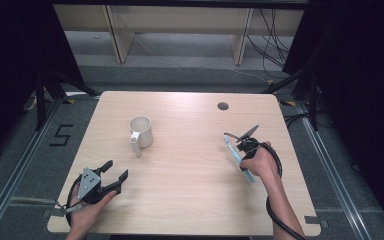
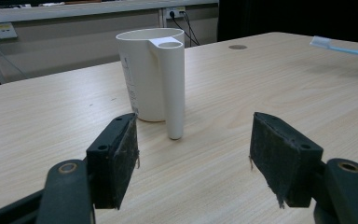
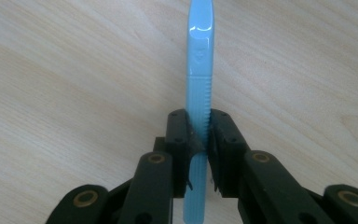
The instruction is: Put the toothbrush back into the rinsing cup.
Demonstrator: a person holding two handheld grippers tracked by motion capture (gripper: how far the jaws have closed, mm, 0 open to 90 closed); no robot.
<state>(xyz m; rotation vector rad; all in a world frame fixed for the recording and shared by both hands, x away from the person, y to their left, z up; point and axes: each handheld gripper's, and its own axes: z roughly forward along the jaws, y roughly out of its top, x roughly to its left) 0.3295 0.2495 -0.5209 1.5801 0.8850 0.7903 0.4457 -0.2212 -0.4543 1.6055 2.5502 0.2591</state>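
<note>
A white mug (image 1: 141, 131) stands upright left of the table's middle, its long handle (image 2: 173, 88) turned toward me. My left gripper (image 1: 114, 172) rests near the front left edge with its jaws wide apart and nothing between them; in the left gripper view (image 2: 193, 154) the mug stands a short way beyond its pads. A light blue toothbrush (image 1: 238, 156) is clamped by its handle (image 3: 198, 88) in my right gripper (image 3: 199, 140), which is shut on it above the wood at the right side. Its white head (image 2: 320, 42) points toward the table's middle.
A round cable hole (image 1: 223, 106) sits in the wooden table (image 1: 190, 170) near the far edge. Black cables trail from both grippers off the front edge. Dark stands and curtains flank the table, with shelving legs on the floor behind.
</note>
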